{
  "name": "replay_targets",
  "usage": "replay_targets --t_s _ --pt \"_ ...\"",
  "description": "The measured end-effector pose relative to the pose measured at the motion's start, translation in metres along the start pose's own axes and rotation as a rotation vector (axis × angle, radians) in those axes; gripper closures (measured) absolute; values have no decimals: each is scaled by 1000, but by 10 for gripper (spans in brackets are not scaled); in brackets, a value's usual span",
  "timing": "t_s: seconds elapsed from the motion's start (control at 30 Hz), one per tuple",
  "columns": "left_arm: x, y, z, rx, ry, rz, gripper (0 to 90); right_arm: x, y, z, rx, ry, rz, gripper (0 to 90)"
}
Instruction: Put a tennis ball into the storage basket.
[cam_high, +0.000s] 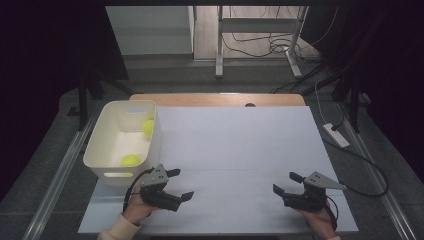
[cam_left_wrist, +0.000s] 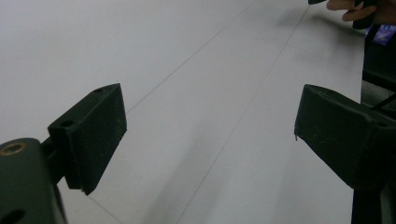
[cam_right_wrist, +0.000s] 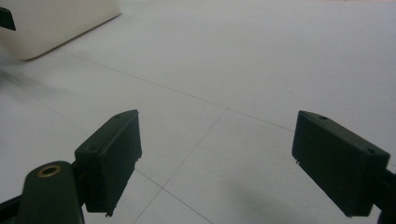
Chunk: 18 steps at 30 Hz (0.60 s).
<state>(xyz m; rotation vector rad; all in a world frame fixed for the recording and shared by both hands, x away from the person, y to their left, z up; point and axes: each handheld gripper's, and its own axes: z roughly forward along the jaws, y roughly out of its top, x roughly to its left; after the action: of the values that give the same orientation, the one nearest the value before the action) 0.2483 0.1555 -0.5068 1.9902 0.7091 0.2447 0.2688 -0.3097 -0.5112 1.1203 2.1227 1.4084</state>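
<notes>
A white plastic bin (cam_high: 96, 145) stands at the left of the white table sheet (cam_high: 240, 140). It holds two yellow-green balls, one against the far right wall (cam_high: 148, 127) and one near the front (cam_high: 130, 160). Just right of the bin's front corner, my left gripper (cam_high: 182, 184) is low over the sheet, open, with nothing between its jaws (cam_left_wrist: 210, 135). My right gripper (cam_high: 285, 182) rests near the front right of the sheet, also open and empty (cam_right_wrist: 217, 154). The bin's corner (cam_right_wrist: 56, 23) appears at the upper left of the right gripper view.
A wooden table edge (cam_high: 215, 99) shows beyond the sheet. A white power strip (cam_high: 336, 135) and cables lie on the floor to the right. Metal desk legs (cam_high: 219, 45) stand behind the table. The person's other hand (cam_left_wrist: 359, 10) shows at the top right of the left gripper view.
</notes>
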Motion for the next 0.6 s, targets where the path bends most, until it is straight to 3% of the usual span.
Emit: replay_targets --t_s 0.3,0.6 --pt "3 -16 -3 3 26 -34 96 0 0 0 1 1 -4 157" --pt "4 -24 -12 -19 58 -42 96 0 0 0 3 2 -5 156"
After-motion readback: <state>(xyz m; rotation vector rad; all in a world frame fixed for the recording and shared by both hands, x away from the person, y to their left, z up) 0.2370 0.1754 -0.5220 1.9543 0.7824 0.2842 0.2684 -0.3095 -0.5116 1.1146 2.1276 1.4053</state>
